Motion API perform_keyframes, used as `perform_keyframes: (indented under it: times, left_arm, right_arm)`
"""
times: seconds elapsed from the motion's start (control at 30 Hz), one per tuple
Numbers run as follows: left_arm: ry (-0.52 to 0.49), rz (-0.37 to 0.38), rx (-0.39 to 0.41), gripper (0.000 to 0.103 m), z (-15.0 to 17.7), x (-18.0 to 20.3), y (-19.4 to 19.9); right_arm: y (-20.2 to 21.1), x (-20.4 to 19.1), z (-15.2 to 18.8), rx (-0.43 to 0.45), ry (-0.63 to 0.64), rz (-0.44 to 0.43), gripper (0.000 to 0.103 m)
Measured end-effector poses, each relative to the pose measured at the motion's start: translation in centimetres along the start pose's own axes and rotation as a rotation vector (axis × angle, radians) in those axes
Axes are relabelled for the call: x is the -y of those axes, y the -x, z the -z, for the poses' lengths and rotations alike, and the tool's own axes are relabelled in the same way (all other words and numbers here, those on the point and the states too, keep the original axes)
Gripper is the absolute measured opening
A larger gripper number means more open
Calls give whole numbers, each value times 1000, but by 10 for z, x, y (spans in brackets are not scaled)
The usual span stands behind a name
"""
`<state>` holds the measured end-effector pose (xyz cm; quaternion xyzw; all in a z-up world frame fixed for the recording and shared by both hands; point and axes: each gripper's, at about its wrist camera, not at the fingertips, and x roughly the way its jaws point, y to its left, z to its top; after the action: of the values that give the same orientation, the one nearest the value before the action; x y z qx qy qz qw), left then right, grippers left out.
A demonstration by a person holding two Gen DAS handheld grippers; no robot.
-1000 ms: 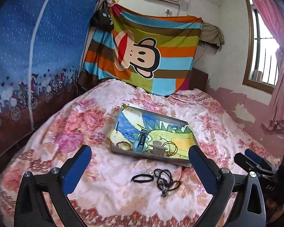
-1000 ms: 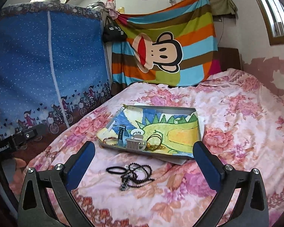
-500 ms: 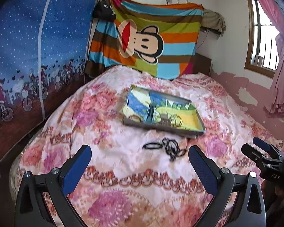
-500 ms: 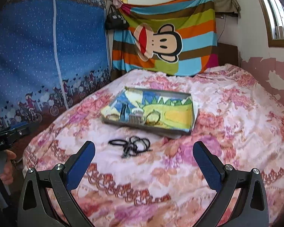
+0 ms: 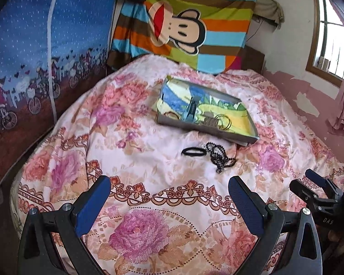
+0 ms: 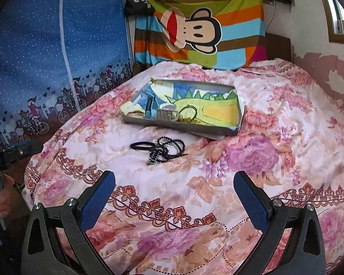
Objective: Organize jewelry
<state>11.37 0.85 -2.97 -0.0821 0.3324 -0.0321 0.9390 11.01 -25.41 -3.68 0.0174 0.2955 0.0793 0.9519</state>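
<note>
Black elastic band (image 6: 141, 146) and black bead strand (image 6: 166, 149) lie on floral bedspread (image 6: 252, 178), near shallow grey tray (image 6: 237, 123) | your left gripper (image 5: 169, 202) and right gripper (image 6: 174, 197) have pulled back, both spread, empty | two pieces left to tray.

small tray items (image 5: 208, 119) indistinct, beaded strand (image 6: 166, 150) tangled, window (image 5: 330, 45) cropped

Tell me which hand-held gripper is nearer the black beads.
Right, slightly. The right hand-held gripper has the beads ahead, a bit left; the left hand-held gripper sits farther back, beads ahead-right.
</note>
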Motion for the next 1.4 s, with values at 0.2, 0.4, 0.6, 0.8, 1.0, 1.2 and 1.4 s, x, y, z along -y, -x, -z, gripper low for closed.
perform_keyframes:
  times: [0.2, 0.4, 0.6, 0.8, 1.0, 1.2, 1.4]
  left_arm:
    - [-12, 70, -100, 103, -10, 3, -42]
    - [-20, 121, -146, 103, -28, 9, -94]
    - [35, 151, -200, 102, -40, 9, -144]
    - [62, 234, -235, 83, -40, 8, -182]
    - [112, 363, -313, 58, -42, 8, -208]
    - [193, 360, -391, 56, -39, 1, -230]
    - [286, 358, -418, 54, -38, -4, -245]
  right_arm:
    - [-23, 9, 2, 6, 15, 59, 101]
    - [-49, 18, -6, -19, 45, 68, 101]
    - [-85, 24, -12, -80, 53, -13, 101]
    - [-126, 29, -19, -151, 47, -67, 101]
    - [-156, 26, -25, -198, 81, -94, 86]
    - [-180, 21, -32, -240, 101, -124, 73]
    - [-205, 11, -33, -332, 165, -177, 71]
